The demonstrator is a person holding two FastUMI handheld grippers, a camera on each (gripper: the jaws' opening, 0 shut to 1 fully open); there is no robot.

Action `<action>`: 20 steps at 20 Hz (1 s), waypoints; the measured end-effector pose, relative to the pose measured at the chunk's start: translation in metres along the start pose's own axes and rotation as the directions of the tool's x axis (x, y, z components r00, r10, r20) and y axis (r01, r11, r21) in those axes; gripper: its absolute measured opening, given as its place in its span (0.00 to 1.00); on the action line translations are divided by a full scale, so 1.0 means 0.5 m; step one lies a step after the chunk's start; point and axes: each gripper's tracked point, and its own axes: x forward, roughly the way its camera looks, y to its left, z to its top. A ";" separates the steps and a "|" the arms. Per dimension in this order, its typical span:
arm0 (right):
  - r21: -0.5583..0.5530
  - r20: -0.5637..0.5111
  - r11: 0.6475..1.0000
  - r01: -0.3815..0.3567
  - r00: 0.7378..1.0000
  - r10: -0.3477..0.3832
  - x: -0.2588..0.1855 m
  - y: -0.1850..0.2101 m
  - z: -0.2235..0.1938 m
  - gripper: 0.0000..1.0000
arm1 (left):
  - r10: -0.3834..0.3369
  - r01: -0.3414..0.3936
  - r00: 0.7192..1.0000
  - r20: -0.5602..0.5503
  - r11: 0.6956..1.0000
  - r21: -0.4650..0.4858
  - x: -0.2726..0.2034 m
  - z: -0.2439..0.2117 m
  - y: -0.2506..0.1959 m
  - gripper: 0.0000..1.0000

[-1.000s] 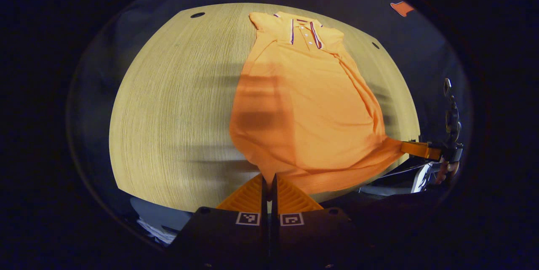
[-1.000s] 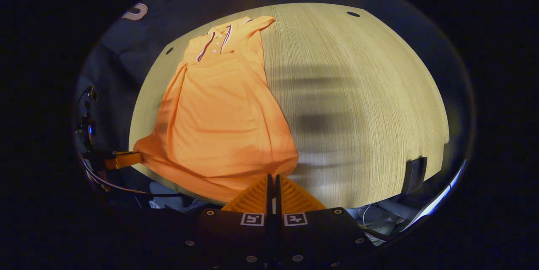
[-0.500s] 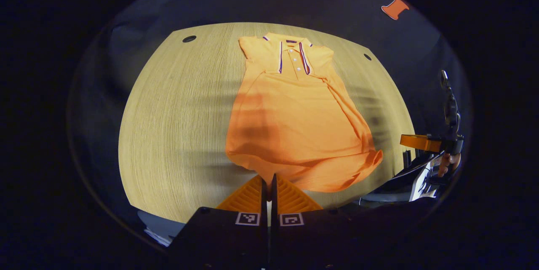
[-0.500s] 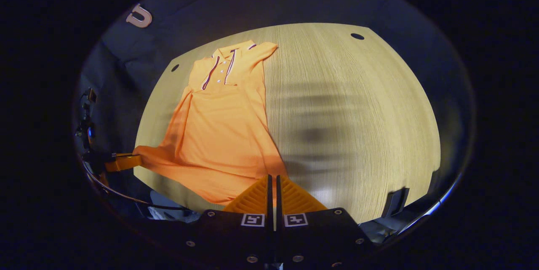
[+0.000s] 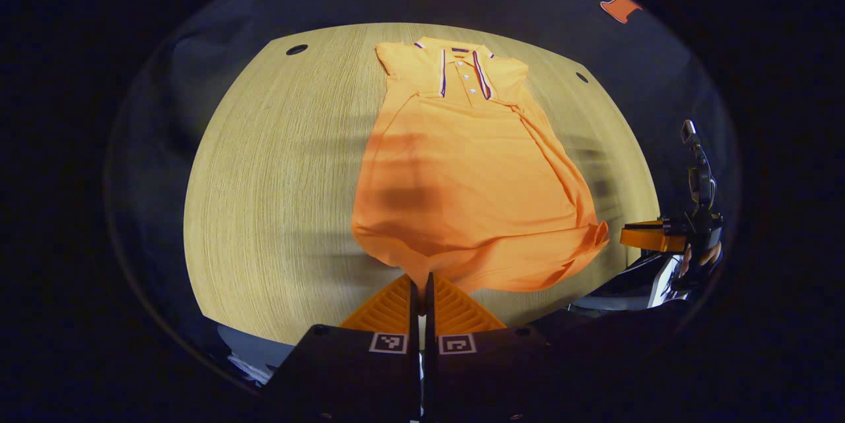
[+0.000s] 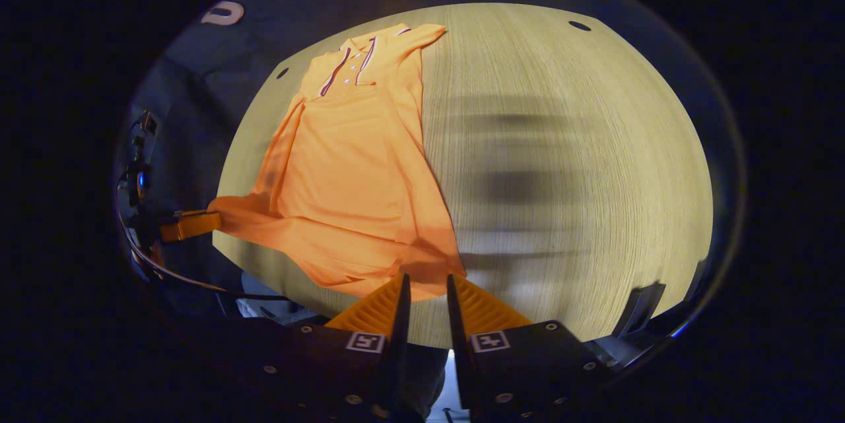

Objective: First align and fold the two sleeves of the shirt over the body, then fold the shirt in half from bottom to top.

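An orange polo shirt (image 5: 462, 179) lies face up on the wooden table (image 5: 277, 179), collar at the far end and hem near me. My left gripper (image 5: 420, 281) is shut on the hem's left corner. From the right gripper view the shirt (image 6: 350, 165) stretches toward that left gripper (image 6: 198, 225) at the table's near left edge. My right gripper (image 6: 426, 281) stands open, and the hem's other corner lies loose just ahead of its fingertips. In the left gripper view the right gripper (image 5: 637, 237) hovers a little off that rumpled corner, with a hand (image 5: 703, 255) behind it.
The table has small dark holes (image 5: 296, 49) (image 5: 581, 77) near its far corners. Bare wood (image 6: 561, 179) spreads to the right of the shirt. A dark bracket (image 6: 643, 307) sits at the near right edge. The black booth wall stands behind the table.
The right gripper's fingers have parted and the hem's right corner, stretched out a second ago, now lies slack on the table. The left gripper stays shut on its corner.
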 end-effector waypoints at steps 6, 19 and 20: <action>-0.259 0.041 0.966 0.008 0.999 0.003 0.050 0.018 0.009 0.82 | 0.017 -0.018 0.999 -0.037 1.000 -0.025 0.021 -0.024 0.000 0.03; -0.175 0.069 0.985 -0.008 0.997 0.020 0.066 0.023 0.001 0.10 | 0.043 -0.046 0.998 -0.055 0.998 -0.050 0.029 -0.027 0.002 0.03; -0.155 0.098 0.988 0.021 0.995 -0.006 0.061 0.020 0.012 0.10 | 0.039 -0.042 0.998 -0.051 0.998 -0.052 0.026 -0.030 0.000 0.03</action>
